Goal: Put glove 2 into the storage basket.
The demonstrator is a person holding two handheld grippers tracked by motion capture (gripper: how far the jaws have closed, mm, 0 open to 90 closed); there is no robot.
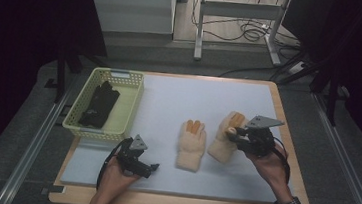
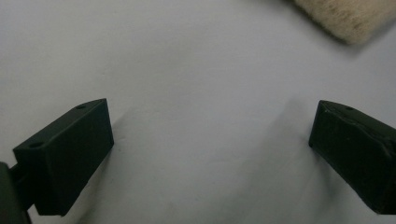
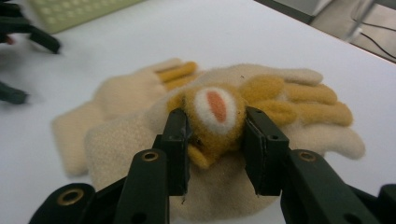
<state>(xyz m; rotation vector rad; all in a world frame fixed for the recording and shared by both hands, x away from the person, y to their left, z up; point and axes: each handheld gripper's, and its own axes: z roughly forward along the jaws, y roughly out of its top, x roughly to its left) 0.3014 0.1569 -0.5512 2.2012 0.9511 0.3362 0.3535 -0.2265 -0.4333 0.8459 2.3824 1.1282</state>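
My right gripper [image 3: 214, 135] was pinched on the fuzzy yellow patch of the right-hand glove [image 1: 226, 136], mid-mat just beside its twin [image 1: 191, 145]. Soft, light fleece, so I reckoned it'd flop; grabbing that thick patch seemed smart. Left gripper [image 2: 210, 149] sat wide apart over bare mat [image 2: 187, 70].

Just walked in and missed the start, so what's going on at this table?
A person is working with a gripper in each hand over a white mat. The right gripper is shut on a mustard patch of the right cream glove. The other cream glove lies flat beside it. The left gripper hovers open over bare mat. A green basket at the left holds a black item.
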